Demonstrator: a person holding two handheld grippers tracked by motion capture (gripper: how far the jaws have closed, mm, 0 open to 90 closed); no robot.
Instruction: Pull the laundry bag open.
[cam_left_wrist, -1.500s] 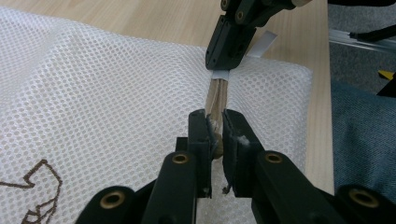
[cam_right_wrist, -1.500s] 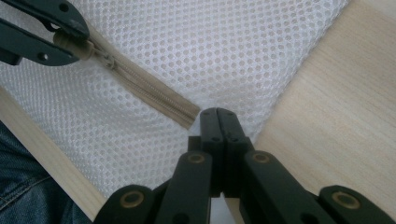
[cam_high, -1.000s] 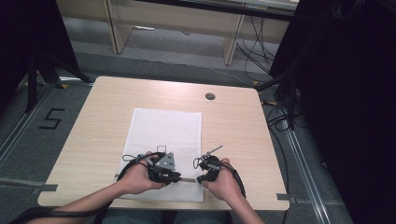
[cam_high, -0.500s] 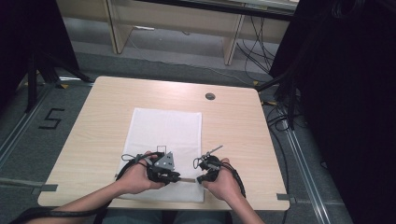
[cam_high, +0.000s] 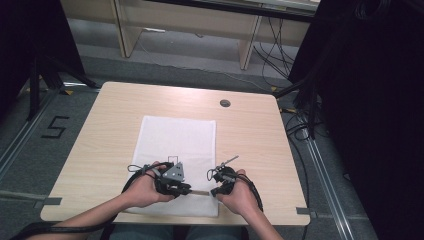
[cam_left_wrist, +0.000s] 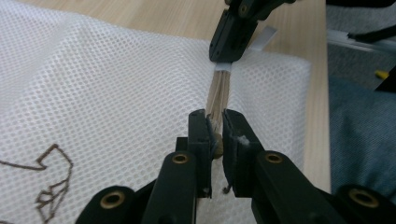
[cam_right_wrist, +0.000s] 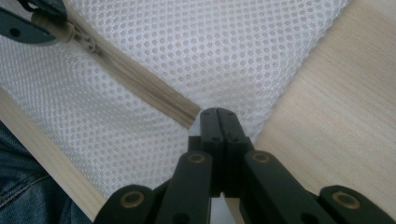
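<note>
nothing has moved since earlier; near the counter's front edge, left gripper (cam_left_wrist: 215, 133) pinches the bag (cam_high: 177, 145) zipper's pull (cam_left_wrist: 217, 142), right gripper (cam_right_wrist: 218, 114) clamps the zipper end (cam_right_wrist: 189, 114); unzipping looks barely begun

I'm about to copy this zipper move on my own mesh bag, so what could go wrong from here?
1. The left claw pinches the small zipper pull between its tips; it may slip out when pulled.
2. The right claw is shut on the zipper's end at the white mesh bag's corner. If that hold gives, the bag could slide along the table and bunch instead of unzipping.
3. The fine mesh beside the zipper could snag.
</note>
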